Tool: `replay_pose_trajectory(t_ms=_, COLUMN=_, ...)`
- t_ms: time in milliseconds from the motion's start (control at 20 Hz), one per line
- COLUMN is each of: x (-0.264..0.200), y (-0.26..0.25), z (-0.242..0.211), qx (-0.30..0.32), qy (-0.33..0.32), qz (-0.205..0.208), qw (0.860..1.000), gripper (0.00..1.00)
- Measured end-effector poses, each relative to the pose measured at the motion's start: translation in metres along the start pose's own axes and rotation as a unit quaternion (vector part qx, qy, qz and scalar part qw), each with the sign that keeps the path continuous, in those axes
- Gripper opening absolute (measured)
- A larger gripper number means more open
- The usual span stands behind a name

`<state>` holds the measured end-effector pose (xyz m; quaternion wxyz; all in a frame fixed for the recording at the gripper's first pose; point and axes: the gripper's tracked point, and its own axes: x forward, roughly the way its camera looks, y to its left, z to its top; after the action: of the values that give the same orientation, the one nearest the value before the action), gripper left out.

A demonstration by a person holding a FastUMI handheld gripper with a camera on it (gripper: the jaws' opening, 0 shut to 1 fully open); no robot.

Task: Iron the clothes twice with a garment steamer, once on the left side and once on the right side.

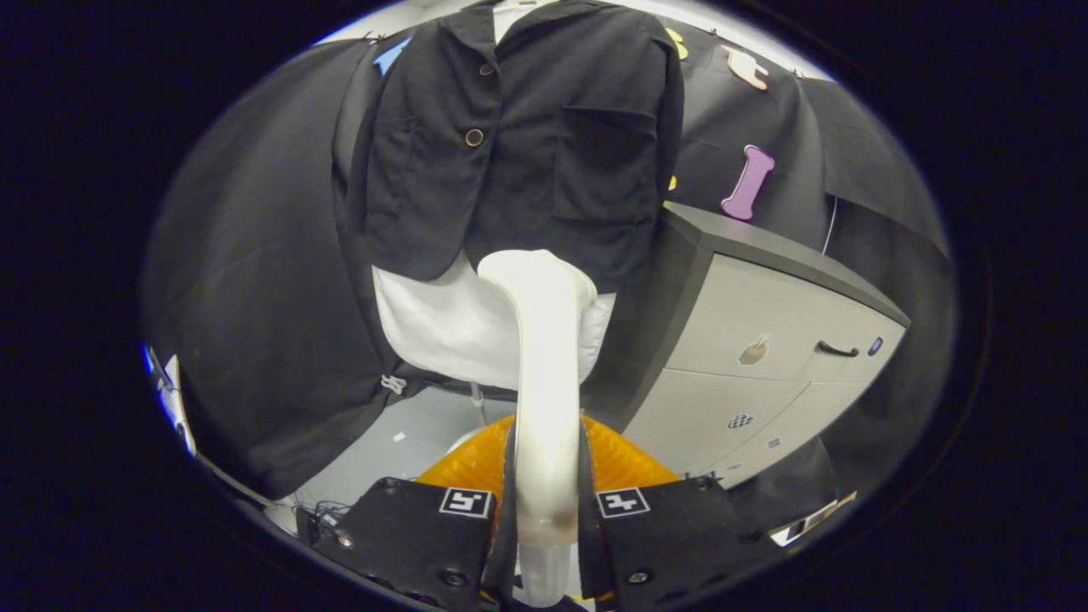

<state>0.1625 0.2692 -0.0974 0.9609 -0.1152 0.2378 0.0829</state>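
Now | gripper [545, 510] pinching garment steamer [544, 357] handle | steamer head near black jacket [518, 136] hem

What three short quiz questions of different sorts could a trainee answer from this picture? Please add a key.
1. True or false: the gripper is shut on the steamer handle.
2. Where is the steamer head? A) at the jacket's lower hem B) on the cabinet C) on the floor
3. Fill in: the black jacket hangs over a ____ garment.

Key: 1 true, both jaws press the handle. 2 A. 3 white.
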Motion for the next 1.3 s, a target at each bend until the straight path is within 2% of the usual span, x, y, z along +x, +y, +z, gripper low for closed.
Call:
replay_pose_trajectory(t_ms=250, x=-0.024, y=0.002, z=0.03, qx=0.003, qy=-0.038, qz=0.011, qw=0.999, gripper=0.32)
replay_pose_trajectory(t_ms=600, x=-0.095, y=0.035, z=0.115, qx=0.021, qy=-0.153, qz=0.065, qw=0.986, gripper=0.32)
replay_pose_trajectory(t_ms=800, x=-0.124, y=0.053, z=0.173, qx=0.022, qy=-0.225, qz=0.078, qw=0.971, gripper=0.32)
replay_pose_trajectory(t_ms=1000, x=-0.144, y=0.07, z=0.233, qx=0.01, qy=-0.302, qz=0.081, qw=0.95, gripper=0.32)
replay_pose_trajectory(t_ms=1300, x=-0.148, y=0.099, z=0.306, qx=0.012, qy=-0.363, qz=0.093, qw=0.927, gripper=0.32)
